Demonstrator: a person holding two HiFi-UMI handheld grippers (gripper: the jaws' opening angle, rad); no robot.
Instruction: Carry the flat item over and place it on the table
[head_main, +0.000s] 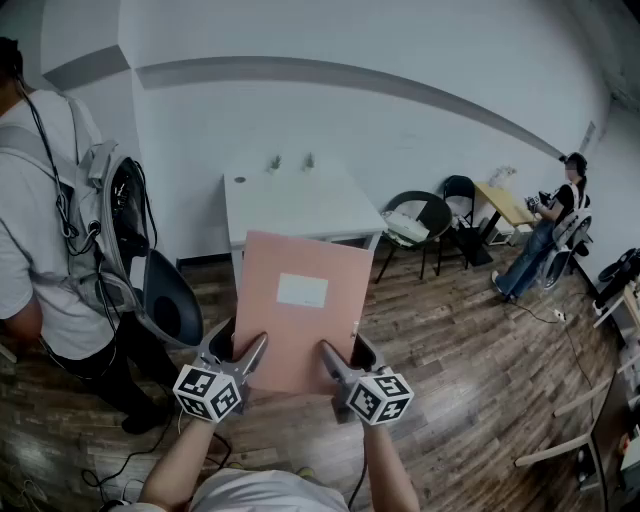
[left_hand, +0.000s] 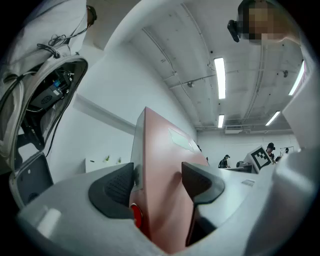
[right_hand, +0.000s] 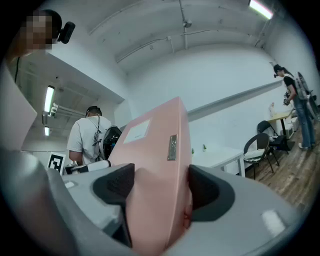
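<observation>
A flat pink case (head_main: 300, 310) with a white label is held up in the air in front of me, short of the white table (head_main: 300, 200) that stands by the far wall. My left gripper (head_main: 240, 352) is shut on the case's near left corner. My right gripper (head_main: 338, 357) is shut on its near right corner. In the left gripper view the pink case (left_hand: 165, 165) fills the gap of the gripper (left_hand: 157, 182), both pads against it. The right gripper view shows the case (right_hand: 155, 150) clamped the same way in that gripper (right_hand: 160, 187).
A person with a grey backpack (head_main: 40, 220) stands close at my left beside a dark chair (head_main: 170, 300). Black chairs (head_main: 425, 220) and a small yellow table (head_main: 505, 203) sit right of the white table. Another person (head_main: 550, 235) sits at the far right. Cables lie on the wooden floor.
</observation>
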